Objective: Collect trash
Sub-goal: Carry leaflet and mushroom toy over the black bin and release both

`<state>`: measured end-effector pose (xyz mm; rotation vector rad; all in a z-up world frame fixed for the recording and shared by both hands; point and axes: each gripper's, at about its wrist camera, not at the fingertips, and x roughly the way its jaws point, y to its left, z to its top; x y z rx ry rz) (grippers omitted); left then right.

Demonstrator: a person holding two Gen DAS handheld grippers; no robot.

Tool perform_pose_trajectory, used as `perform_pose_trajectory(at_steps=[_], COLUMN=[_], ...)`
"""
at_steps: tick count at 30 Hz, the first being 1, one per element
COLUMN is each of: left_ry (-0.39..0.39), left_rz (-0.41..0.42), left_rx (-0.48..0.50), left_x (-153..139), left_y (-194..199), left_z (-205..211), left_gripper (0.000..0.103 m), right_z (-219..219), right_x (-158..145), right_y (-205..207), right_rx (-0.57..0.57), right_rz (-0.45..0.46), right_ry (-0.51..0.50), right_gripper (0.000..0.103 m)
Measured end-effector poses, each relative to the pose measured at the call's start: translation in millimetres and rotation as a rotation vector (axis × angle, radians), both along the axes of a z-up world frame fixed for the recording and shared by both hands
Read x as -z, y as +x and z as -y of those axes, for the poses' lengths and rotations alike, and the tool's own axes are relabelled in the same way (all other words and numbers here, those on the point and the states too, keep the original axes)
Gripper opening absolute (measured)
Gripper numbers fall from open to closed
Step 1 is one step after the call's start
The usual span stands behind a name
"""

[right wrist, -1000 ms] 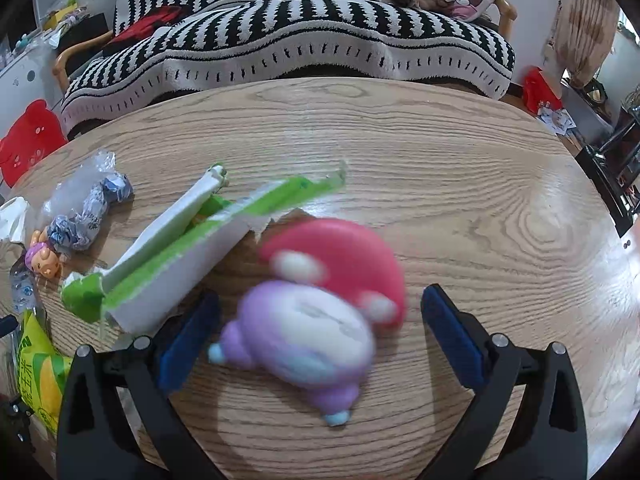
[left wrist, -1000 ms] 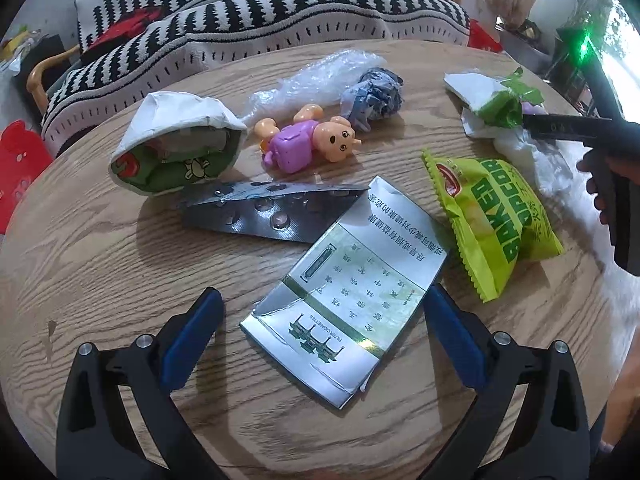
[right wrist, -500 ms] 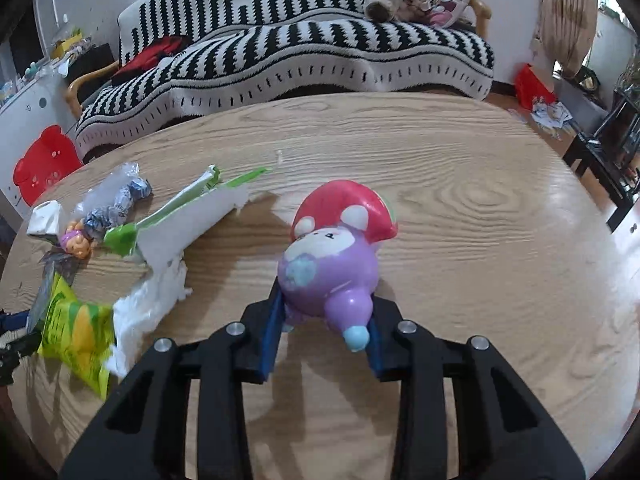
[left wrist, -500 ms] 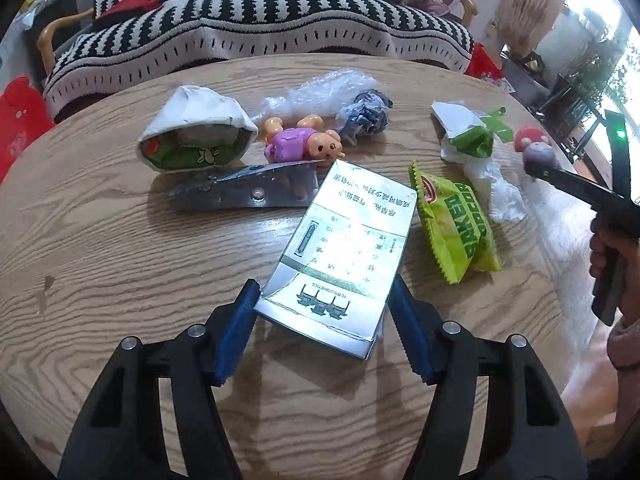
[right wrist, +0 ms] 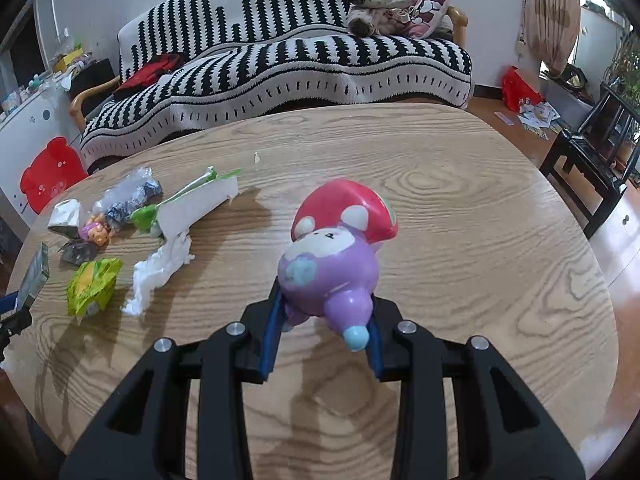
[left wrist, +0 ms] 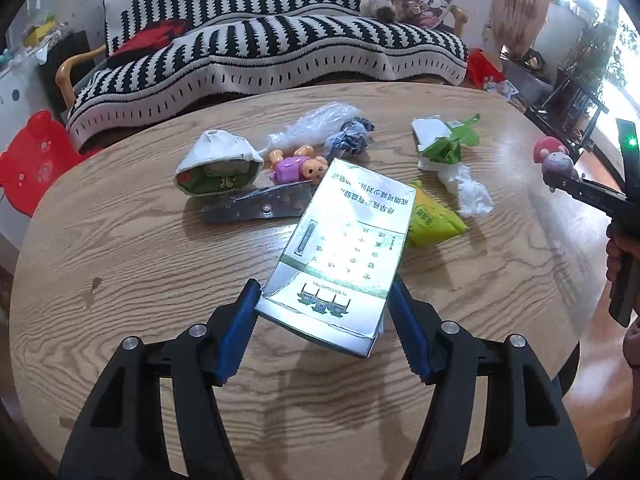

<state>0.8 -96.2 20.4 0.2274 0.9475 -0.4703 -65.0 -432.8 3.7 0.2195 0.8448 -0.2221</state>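
My left gripper (left wrist: 324, 320) is shut on a flattened white-and-green cigarette box (left wrist: 340, 256) and holds it above the round wooden table (left wrist: 140, 264). My right gripper (right wrist: 322, 324) is shut on a purple toy with a red mushroom cap (right wrist: 336, 256), lifted off the table; the toy also shows at the right of the left wrist view (left wrist: 554, 158). On the table lie a yellow-green snack bag (left wrist: 434, 220), a crumpled white tissue (left wrist: 468, 192), a green-and-white wrapper (left wrist: 444, 144), a silver blister strip (left wrist: 256, 206), a white-and-green pouch (left wrist: 218, 166) and a clear plastic bag (left wrist: 320, 126).
A small pink-and-purple toy figure (left wrist: 294, 166) lies among the trash. A black-and-white striped sofa (right wrist: 280, 60) stands behind the table. A red bear-shaped stool (left wrist: 30, 164) is at the left. A dark chair (right wrist: 592, 160) stands at the right.
My left gripper closed on the cigarette box and lifted it. My right gripper closed on the mushroom toy and raised it off the table.
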Motion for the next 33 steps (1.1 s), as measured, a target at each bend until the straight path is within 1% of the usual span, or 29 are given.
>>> perform_pose_trajectory(at_steps=[3,7,10,12,14,15,17,18,20,22,23,24,25,26,27,28,29,31,33], left_ry=[-0.003,-0.003,0.011,0.014,0.024,0.037,0.058,0.063,0.069,0.084,0.092,0.123,0.145,0.157,0.160,0.161,0.167,0.213,0.248], left_rz=[0.004,0.024,0.055,0.053,0.053,0.059,0.061,0.034,-0.008,-0.079,-0.063,0.056,0.098,0.047,0.005,-0.010,-0.021,-0.068,-0.111], left_rx=[0.015,0.096,0.211,0.286,0.363,0.422,0.489,0.537,0.577,0.625,0.629,0.667,0.714,0.755,0.766,0.773,0.786,0.811,0.816], left_x=[-6,-17,-24,-24,-20,-14,-2,11,30,63,70,76,80,88,95,101,107,132,152], left_y=[-8,-27,-54,-73,-96,-116,-142,-162,-182,-212,-221,-245,-260,-271,-279,-285,-289,-299,-301], left_z=[8,44,92,126,160,183,210,230,251,276,283,294,303,312,318,321,323,325,325], left_gripper=[0.063,0.062,0.062,0.062,0.062,0.062,0.062,0.062,0.062,0.062,0.062,0.062,0.062,0.062,0.061,0.061,0.061,0.061,0.061], right_z=[3,16,33,49,66,74,93,99,109,115,118,120,121,121,122,123,122,123,121], right_x=[-8,-21,-28,-33,-35,-35,-27,-21,-2,26,44,62,83,100,112,130,140,165,183], right_y=[-13,-42,-71,-100,-133,-151,-194,-211,-245,-277,-293,-306,-320,-329,-338,-348,-353,-363,-367], right_rx=[0.011,0.040,0.071,0.101,0.143,0.166,0.224,0.247,0.285,0.319,0.336,0.350,0.369,0.382,0.391,0.408,0.417,0.436,0.438], right_rz=[0.013,0.039,0.051,0.062,0.075,0.081,0.086,0.081,0.055,0.013,-0.012,-0.035,-0.062,-0.084,-0.095,-0.108,-0.117,-0.142,-0.166], right_ry=[-0.006,-0.023,-0.020,-0.029,-0.024,-0.018,0.004,0.014,0.035,0.071,0.101,0.135,0.172,0.198,0.220,0.261,0.284,0.334,0.367], right_gripper=[0.035,0.035,0.035,0.035,0.035,0.035,0.035,0.035,0.035,0.035,0.035,0.035,0.035,0.035,0.035,0.035,0.035,0.035,0.035])
